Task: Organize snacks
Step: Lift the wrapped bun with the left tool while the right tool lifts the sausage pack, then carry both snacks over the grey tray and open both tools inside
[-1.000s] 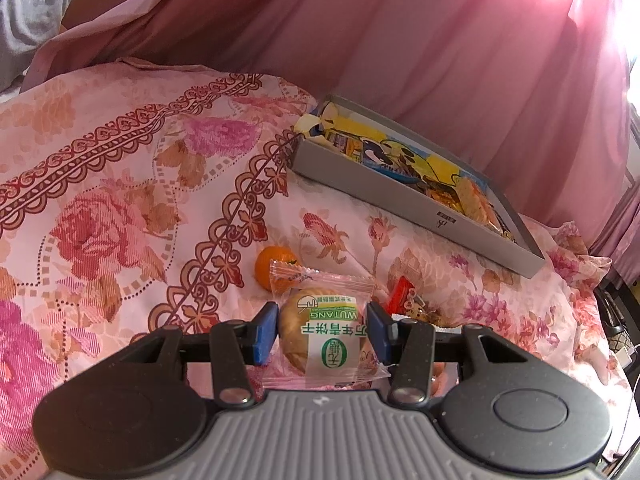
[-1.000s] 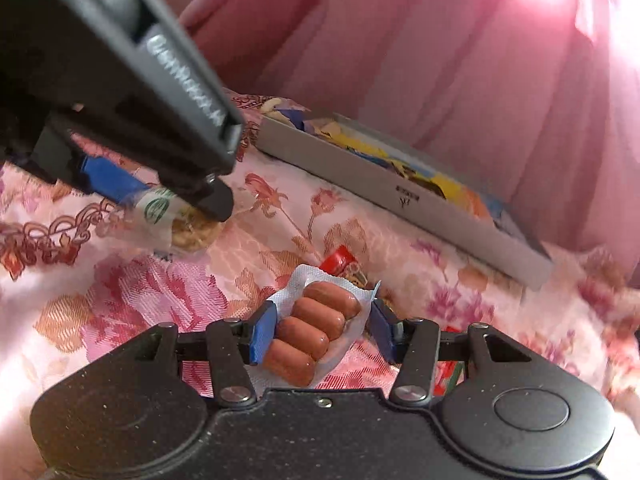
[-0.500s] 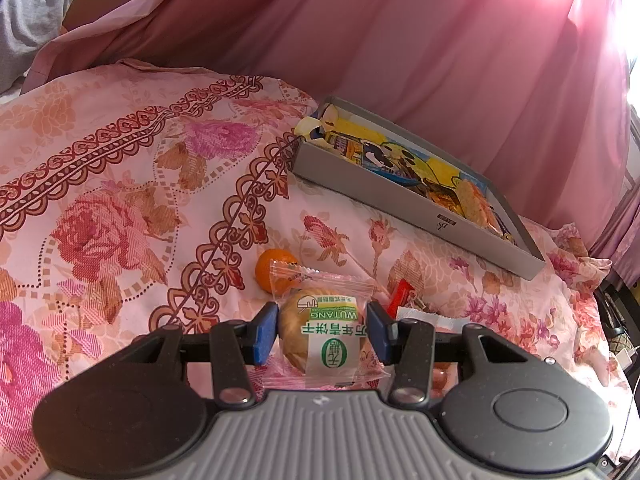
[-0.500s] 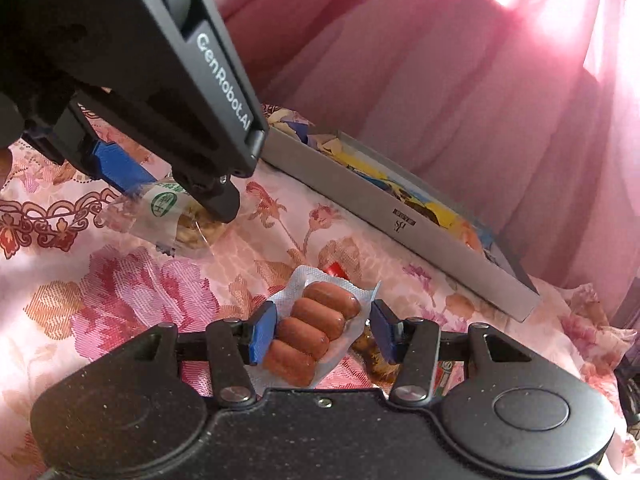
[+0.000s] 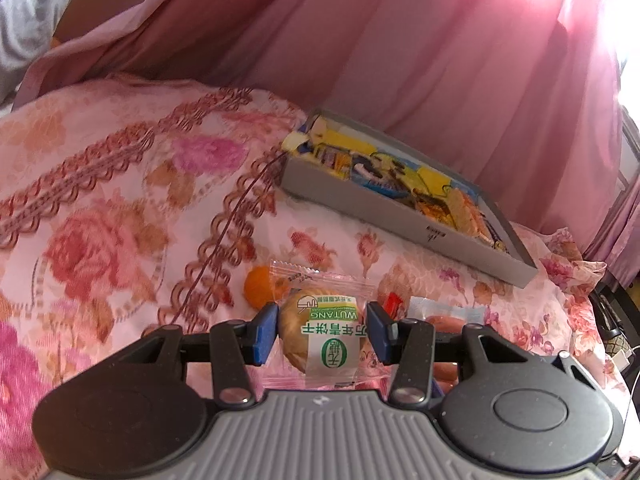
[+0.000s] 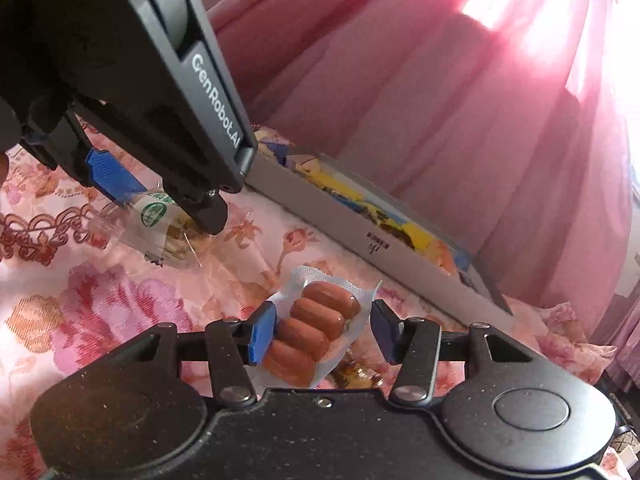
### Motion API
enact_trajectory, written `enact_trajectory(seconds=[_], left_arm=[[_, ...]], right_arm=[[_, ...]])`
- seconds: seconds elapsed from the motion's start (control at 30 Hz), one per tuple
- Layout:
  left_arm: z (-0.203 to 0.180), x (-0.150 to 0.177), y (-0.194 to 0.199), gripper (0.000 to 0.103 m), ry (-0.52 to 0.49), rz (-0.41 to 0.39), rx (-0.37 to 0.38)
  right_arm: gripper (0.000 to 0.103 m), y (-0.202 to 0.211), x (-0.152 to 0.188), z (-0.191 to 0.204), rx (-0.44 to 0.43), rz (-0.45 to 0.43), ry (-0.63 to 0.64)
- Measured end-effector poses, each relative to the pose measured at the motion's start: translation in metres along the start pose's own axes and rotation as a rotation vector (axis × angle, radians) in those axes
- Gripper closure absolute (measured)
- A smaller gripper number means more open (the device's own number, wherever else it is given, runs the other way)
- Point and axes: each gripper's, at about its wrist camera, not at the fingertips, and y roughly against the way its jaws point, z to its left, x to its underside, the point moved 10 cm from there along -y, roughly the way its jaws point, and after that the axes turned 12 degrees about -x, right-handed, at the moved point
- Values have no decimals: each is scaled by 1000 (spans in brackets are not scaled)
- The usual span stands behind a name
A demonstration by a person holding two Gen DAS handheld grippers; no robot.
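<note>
Here, left tool (image 5: 322,334) gripping biscuit (image 5: 323,334), apparently

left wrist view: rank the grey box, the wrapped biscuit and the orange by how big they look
1. grey box, largest, though farthest away.
2. wrapped biscuit, held close to the camera, so its look is inflated.
3. orange, smallest, partly hidden behind the biscuit wrapper.

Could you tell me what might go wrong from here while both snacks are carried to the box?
The two grippers are close: the left gripper with its biscuit could bump the right gripper. The sausage pack sits tilted between the right pads and may slip. The box already looks full, so new items could slide off.
</note>
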Motion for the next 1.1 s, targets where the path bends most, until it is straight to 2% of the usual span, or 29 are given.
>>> enact_trajectory(seconds=[0.33, 0.63, 0.9, 1.1], left_arm=[[-38, -66, -15, 52, -74, -103, 22], [-78, -126, -64, 52, -134, -155, 28], [-92, -136, -120, 52, -175, -119, -22], [-86, -130, -143, 52, -205, -82, -63]], right_arm=[[49, 4, -36, -51, 111, -135, -59], [49, -39, -62, -120, 201, -229, -190], [49, -88, -65, -162, 210, -273, -311], [49, -108, -61, -153, 151, -262, -338]])
